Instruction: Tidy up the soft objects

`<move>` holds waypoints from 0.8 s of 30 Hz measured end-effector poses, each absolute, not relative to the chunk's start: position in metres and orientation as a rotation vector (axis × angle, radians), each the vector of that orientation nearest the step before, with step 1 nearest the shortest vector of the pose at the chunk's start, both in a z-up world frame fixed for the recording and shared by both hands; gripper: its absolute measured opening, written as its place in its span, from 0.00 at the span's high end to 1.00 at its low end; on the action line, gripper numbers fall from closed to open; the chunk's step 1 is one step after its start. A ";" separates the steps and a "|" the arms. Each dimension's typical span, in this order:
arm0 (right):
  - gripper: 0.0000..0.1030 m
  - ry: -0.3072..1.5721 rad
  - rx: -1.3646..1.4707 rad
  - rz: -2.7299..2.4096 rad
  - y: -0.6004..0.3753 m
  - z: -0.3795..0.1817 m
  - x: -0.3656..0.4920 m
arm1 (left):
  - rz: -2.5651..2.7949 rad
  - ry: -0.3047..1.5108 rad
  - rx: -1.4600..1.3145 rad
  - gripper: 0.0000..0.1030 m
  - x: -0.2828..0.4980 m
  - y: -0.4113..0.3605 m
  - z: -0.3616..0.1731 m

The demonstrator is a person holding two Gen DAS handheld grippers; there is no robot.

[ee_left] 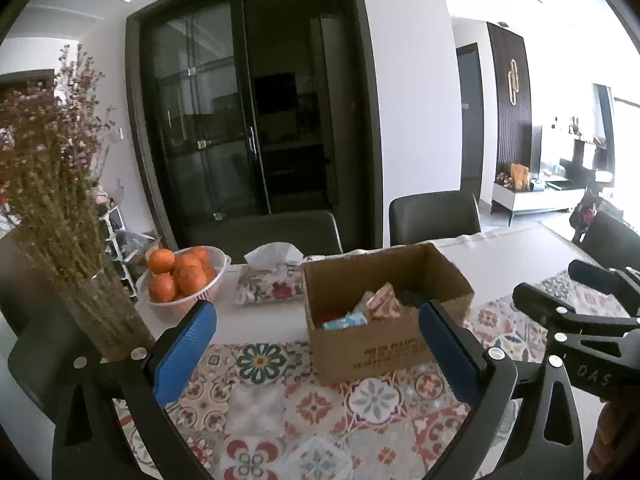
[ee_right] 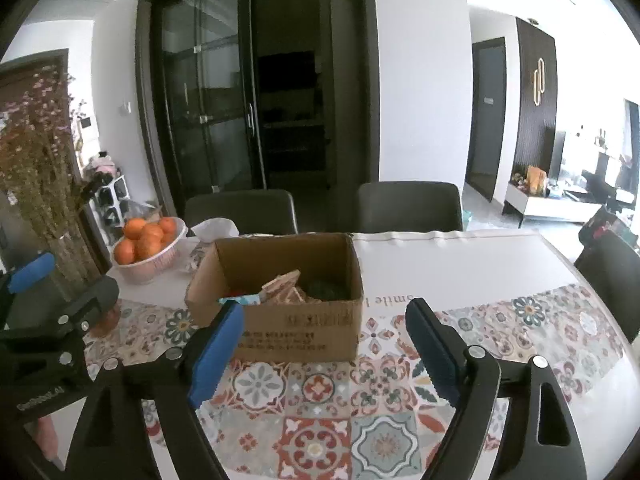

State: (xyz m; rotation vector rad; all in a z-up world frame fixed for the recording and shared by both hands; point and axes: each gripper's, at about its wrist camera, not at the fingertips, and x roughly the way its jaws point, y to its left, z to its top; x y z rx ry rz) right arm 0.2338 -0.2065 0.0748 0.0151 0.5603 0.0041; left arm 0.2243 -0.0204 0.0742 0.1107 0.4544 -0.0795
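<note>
An open cardboard box [ee_left: 372, 344] stands on the patterned tablecloth and holds several soft objects: a tan patterned one [ee_left: 384, 300], a teal one [ee_left: 344, 323], something red and something dark green. In the right wrist view the box [ee_right: 296, 332] is straight ahead with the same soft objects [ee_right: 286, 290] inside. My left gripper [ee_left: 318, 328] is open and empty, just in front of the box. My right gripper [ee_right: 324, 330] is open and empty, also short of the box. Each gripper shows at the edge of the other's view.
A white bowl of oranges [ee_left: 182, 276] and a floral tissue pack [ee_left: 272, 284] sit behind and left of the box. A glass vase of dried flowers [ee_left: 60, 216] stands at the left. Dark chairs [ee_left: 434, 218] line the table's far edge. The patterned cloth [ee_left: 304, 408] covers the near table.
</note>
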 end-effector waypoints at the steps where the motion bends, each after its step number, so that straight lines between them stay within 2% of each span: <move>1: 0.17 0.550 0.012 -0.003 -0.205 0.075 0.226 | -0.079 0.451 0.114 0.00 0.218 -0.019 0.073; 3: 0.13 0.532 0.006 -0.014 -0.204 0.074 0.214 | -0.079 0.441 0.111 0.00 0.205 -0.017 0.072; 8: 0.12 0.515 0.004 -0.021 -0.199 0.067 0.186 | -0.084 0.447 0.115 0.00 0.179 -0.013 0.061; 24: 0.11 0.536 0.029 -0.028 -0.198 0.039 0.126 | -0.106 0.459 0.126 0.00 0.118 -0.012 0.033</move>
